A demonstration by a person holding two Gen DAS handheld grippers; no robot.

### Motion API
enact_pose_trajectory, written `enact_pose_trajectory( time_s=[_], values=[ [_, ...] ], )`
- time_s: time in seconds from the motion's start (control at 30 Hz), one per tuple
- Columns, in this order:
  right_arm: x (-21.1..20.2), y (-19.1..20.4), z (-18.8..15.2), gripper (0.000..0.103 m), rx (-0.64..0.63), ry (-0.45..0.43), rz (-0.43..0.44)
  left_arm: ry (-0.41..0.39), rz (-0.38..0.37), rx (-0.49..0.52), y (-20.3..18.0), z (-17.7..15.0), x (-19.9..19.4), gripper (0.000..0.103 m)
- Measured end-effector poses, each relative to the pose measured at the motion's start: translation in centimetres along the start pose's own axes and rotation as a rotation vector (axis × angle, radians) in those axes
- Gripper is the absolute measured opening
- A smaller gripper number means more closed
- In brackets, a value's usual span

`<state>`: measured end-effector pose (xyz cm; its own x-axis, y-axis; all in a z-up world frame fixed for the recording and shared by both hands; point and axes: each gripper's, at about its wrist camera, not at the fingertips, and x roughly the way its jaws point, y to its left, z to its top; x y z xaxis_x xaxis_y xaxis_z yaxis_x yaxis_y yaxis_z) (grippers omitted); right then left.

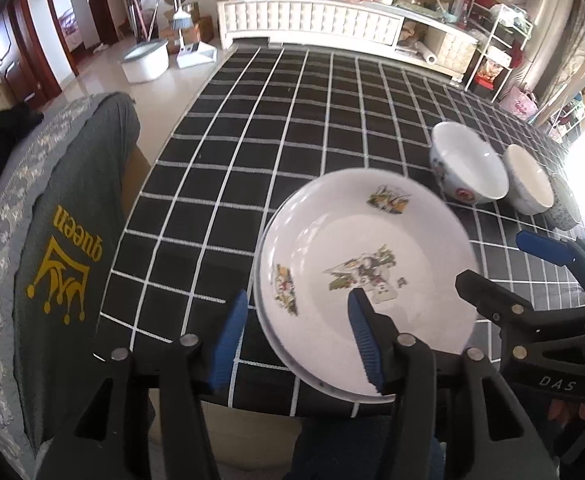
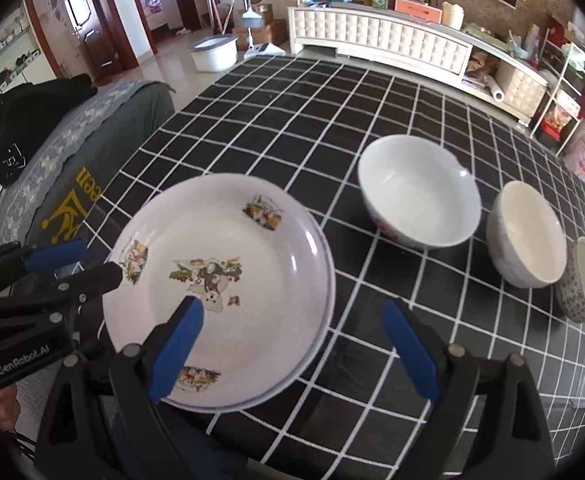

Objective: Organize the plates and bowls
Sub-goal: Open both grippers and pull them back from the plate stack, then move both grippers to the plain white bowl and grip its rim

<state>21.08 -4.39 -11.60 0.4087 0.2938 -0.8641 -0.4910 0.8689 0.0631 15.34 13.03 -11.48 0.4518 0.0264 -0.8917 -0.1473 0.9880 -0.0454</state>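
A white plate with printed pictures (image 1: 366, 280) (image 2: 228, 292) lies on the black checked tablecloth near the front edge; a second rim shows under it. My left gripper (image 1: 298, 340) is open, its fingers astride the plate's left rim. My right gripper (image 2: 292, 348) is open, its left finger over the plate, its right finger beside it; it also shows in the left wrist view (image 1: 504, 264). To the right stand a large white bowl (image 2: 416, 192) (image 1: 468, 168), a smaller white bowl (image 2: 528, 236) (image 1: 530, 180) and a small patterned bowl (image 2: 584, 280) (image 1: 568, 204).
The table (image 1: 292, 128) (image 2: 292, 120) is covered by a black cloth with white grid lines. A chair draped with a grey "queen" cloth (image 1: 68, 248) (image 2: 72, 192) stands at the table's left edge. A white cabinet with clutter (image 1: 312, 20) stands beyond the far edge.
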Motion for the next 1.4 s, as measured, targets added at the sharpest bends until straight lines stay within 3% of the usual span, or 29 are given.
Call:
enact_pose_trajectory(
  time_s=[0.1,0.27,0.53,0.97,1.3,1.4],
  values=[
    [-1.4,-0.7,-0.1,0.095,0.008,-0.025,-0.004,-0.04,-0.001,0.016,-1.1,0.3,-1.6,0.063],
    [-3.8,-2.3,-0.1,0.095,0.021,-0.06,-0.023,-0.097,-0.002,0.056,-3.2,0.9,-3.7,0.07],
    [-7.4,-5.8,-0.2,0.095,0.059,-0.113,-0.051,-0.15,-0.045,0.124,-7.6,2.3,-6.0,0.07],
    [-9.4,-12.8,1.4,0.095,0.111,-0.136,-0.065,-0.145,-0.112,0.171,-12.9,6.9,-4.8,0.07],
    [-6.5,-15.5,4.3,0.095,0.096,-0.111,-0.058,-0.083,-0.111,0.18,-14.3,10.5,-0.8,0.07],
    [-5.0,-15.8,5.0,0.086,0.072,-0.08,-0.059,-0.051,-0.119,0.178,-14.2,11.1,0.7,0.069]
  ],
)
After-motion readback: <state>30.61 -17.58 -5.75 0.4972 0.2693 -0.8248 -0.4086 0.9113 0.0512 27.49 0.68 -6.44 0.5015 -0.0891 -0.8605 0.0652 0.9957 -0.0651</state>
